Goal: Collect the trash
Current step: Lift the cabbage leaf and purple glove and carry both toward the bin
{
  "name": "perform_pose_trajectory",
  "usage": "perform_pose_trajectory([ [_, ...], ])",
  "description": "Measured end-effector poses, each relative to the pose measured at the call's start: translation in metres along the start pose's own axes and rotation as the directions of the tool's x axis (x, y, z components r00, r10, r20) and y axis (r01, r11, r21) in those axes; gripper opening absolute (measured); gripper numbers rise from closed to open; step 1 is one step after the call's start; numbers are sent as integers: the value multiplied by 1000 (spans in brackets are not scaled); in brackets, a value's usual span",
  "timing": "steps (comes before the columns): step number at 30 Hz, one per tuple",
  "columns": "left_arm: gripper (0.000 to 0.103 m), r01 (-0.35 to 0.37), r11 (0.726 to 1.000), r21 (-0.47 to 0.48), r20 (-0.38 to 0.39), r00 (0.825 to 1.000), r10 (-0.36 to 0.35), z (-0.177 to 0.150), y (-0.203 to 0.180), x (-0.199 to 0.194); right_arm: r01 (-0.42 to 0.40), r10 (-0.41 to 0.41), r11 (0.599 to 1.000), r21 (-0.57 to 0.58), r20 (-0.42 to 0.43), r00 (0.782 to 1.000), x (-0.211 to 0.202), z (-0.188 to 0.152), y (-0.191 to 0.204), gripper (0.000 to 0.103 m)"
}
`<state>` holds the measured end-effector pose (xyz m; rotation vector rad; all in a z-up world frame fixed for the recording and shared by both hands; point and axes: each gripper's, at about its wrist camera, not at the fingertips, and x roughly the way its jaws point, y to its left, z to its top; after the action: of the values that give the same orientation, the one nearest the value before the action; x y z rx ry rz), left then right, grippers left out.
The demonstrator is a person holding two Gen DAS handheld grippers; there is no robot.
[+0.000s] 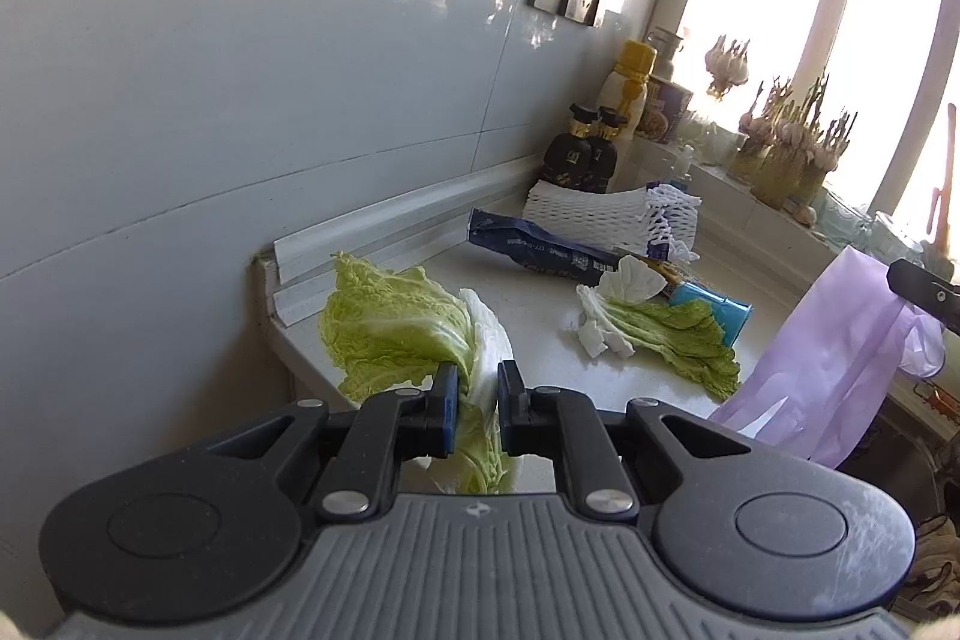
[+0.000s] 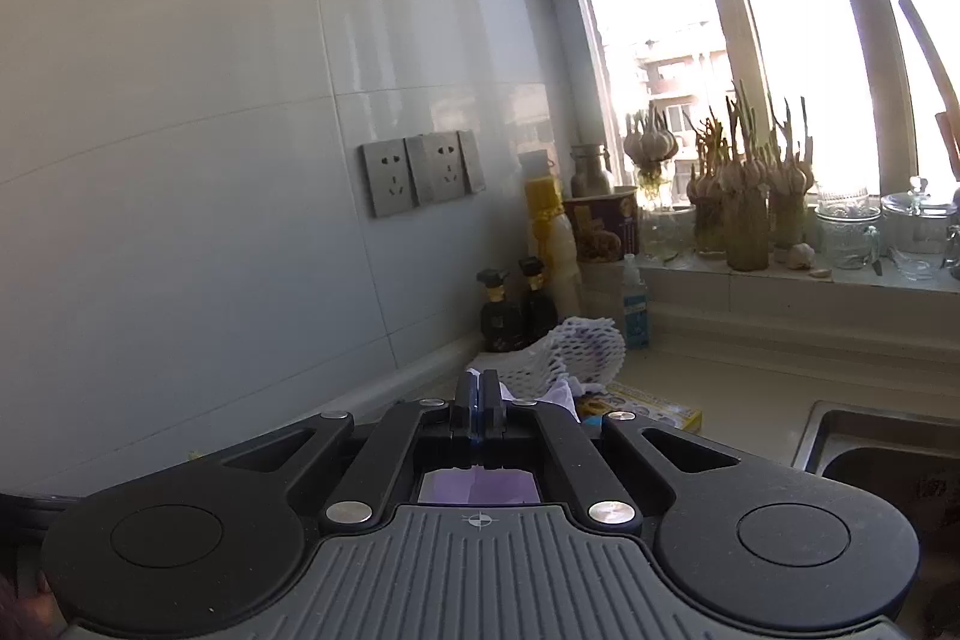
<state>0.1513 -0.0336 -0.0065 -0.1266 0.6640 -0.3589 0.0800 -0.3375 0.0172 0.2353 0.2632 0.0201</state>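
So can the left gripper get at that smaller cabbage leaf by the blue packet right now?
Probably not yet: the left gripper is shut on a big cabbage leaf. The counter towards the smaller cabbage leaf looks unobstructed.

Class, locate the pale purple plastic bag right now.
In the left wrist view, the pale purple plastic bag hangs at the right, pinched by the right gripper, beside the loose green cabbage leaf on the white counter.
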Motion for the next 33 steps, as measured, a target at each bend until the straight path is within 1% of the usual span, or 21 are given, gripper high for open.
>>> perform_pose_trajectory([
  [4, 12, -22, 999, -33, -12, 1000, 22, -15, 16, -12, -53, 53, 998, -22, -19, 998, -4, -6, 23, 0],
  [8, 12, -55, 996, -76, -36, 998, 52, -33, 35, -22, -117, 114, 992, -47, -48, 992, -6, -15, 50, 0],
  [13, 12, -102, 987, -126, -84, 992, 92, -57, 58, -30, -192, 185, 979, -66, -101, 978, -1, -32, 81, 0],
  [18, 12, -139, 977, -163, -139, 983, 117, -81, 77, -30, -250, 233, 964, -87, -168, 958, 2, -54, 101, 0],
  [22, 12, -155, 970, -190, -186, 975, 120, -100, 87, -24, -285, 255, 953, -101, -235, 938, 10, -78, 112, 0],
  [26, 12, -155, 967, -200, -237, 966, 106, -123, 98, -17, -305, 260, 946, -108, -307, 915, 18, -106, 121, 0],
  [31, 12, -140, 970, -198, -291, 953, 79, -149, 109, -2, -322, 260, 942, -96, -400, 879, 36, -146, 132, 0],
  [33, 12, -145, 971, -190, -320, 944, 79, -159, 113, 7, -324, 256, 942, -86, -438, 862, 43, -163, 134, 0],
])
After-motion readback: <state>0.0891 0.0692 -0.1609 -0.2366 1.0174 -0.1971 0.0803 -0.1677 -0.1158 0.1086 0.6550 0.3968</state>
